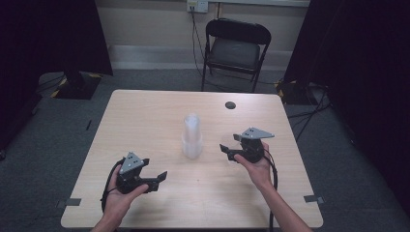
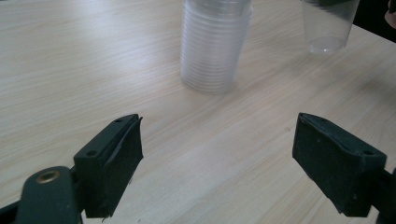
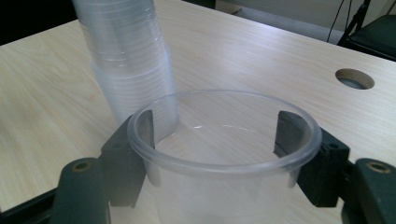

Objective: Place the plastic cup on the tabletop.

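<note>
A tall stack of clear plastic cups (image 1: 192, 137) stands upside down at the middle of the wooden table (image 1: 145, 111). To the right of the stack, my right gripper (image 1: 227, 150) is shut on a single clear cup (image 1: 226, 143) and holds it upright, just off the tabletop. In the right gripper view the jaws press both sides of this cup (image 3: 224, 154) below its rim, with the stack (image 3: 128, 60) close behind. My left gripper (image 1: 162, 179) is open near the front left, with nothing between its jaws. The left gripper view shows the stack (image 2: 215, 44) and the held cup (image 2: 329, 25) ahead.
A round cable hole (image 1: 230, 105) is cut in the table's far right part. A black folding chair (image 1: 235, 46) stands beyond the far edge. Dark curtains hang at both sides, and cables run on the floor at the right.
</note>
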A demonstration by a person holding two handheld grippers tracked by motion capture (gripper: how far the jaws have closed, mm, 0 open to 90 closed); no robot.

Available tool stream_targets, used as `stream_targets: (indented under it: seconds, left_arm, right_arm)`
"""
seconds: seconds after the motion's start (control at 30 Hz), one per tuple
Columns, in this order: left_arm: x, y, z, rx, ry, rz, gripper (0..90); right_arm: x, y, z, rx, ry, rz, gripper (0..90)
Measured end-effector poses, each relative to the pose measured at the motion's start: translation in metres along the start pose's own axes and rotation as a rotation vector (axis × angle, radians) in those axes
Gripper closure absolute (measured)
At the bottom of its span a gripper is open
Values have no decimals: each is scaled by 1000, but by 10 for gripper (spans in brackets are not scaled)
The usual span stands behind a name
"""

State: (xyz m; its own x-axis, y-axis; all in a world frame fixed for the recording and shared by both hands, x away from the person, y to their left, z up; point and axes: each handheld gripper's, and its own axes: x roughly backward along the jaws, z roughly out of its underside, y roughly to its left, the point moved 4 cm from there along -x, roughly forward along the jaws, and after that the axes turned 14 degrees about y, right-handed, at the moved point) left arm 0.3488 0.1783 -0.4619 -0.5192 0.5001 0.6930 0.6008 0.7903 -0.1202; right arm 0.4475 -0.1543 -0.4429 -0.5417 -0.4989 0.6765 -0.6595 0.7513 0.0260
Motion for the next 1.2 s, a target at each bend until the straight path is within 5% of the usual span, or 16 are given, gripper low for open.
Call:
stream_targets:
  seconds: [0.33,0.73,1.2]
  left_arm:
    - [-3,4,5,0,-1,-18,158]
    - [-4,6,12,7,4,-36,159]
    - [-4,10,15,14,4,-41,162]
  right_arm:
    - [-9,-15,-8,-28,22,36,288]
    - [-38,-31,-15,-70,27,56,288]
    - [-70,-35,-24,-87,17,67,286]
